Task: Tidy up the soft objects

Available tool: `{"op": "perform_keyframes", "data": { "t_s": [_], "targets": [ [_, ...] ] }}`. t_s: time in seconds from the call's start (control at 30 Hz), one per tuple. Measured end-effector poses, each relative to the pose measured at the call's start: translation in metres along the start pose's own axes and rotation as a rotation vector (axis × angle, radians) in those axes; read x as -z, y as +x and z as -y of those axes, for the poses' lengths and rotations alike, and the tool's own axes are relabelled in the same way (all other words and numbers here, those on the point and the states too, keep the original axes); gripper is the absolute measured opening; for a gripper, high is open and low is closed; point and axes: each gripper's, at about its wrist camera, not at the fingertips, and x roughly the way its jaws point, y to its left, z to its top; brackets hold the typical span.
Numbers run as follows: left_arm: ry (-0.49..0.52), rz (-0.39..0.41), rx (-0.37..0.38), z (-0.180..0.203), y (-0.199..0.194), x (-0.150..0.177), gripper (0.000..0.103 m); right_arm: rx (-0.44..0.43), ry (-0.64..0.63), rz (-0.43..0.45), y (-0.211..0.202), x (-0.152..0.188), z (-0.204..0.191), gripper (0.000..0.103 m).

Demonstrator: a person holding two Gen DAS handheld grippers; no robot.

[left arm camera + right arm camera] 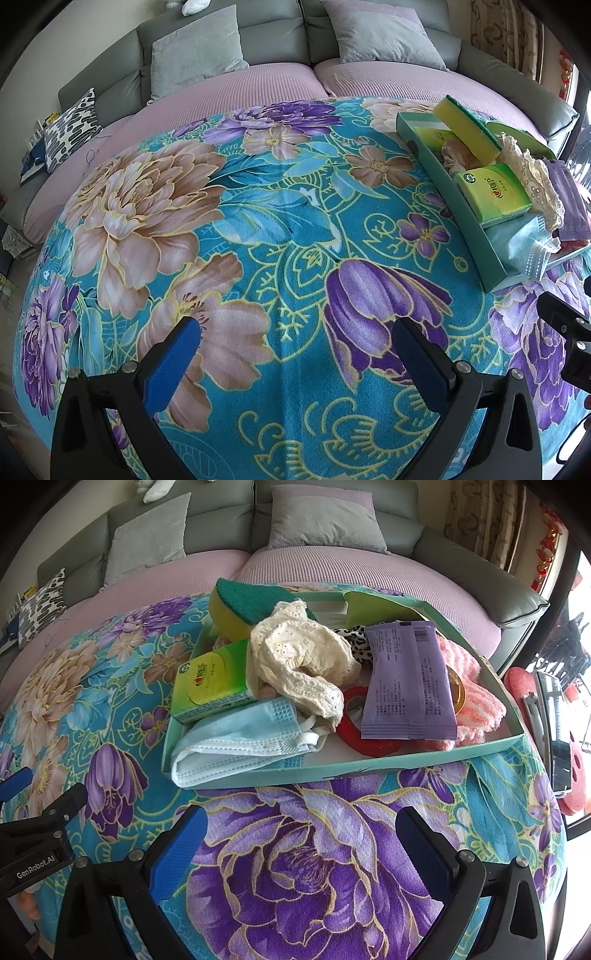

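Both grippers are hovering spread and empty over the flowered blanket (280, 229): the left gripper (295, 354) at lower centre, the right gripper (301, 845) likewise. The tray (369, 766) of soft things is sitting mid-frame, the face mask (240, 742) lying at its lower left corner.

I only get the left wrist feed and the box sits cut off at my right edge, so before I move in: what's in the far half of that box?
Observer: A purple sachet pack lies flat on top there, over a pink knitted piece.
Operator: Anything under the lace cloth?
Observer: The cream lace cloth drapes onto a red ring beside the sachet; a leopard-print scrap shows behind it.
Operator: Is the right gripper holding anything?
Observer: No. The right gripper is open above the floral blanket, short of the box's near wall, with nothing between its fingers.
Operator: And the mask?
Observer: The blue face mask is folded in the near left corner, overhanging the wall.
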Motion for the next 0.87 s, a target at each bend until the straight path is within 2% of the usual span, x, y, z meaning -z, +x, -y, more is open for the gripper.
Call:
{"op": "perform_keyframes", "data": {
  "t_s": [0.87],
  "targets": [
    [-0.011, -0.001, -0.001, -0.0016, -0.0003, 0.0014, 0.103, 0.001, 0.000, -0.001, 0.0011, 0.0002, 0.0003, 0.103]
  ]
}}
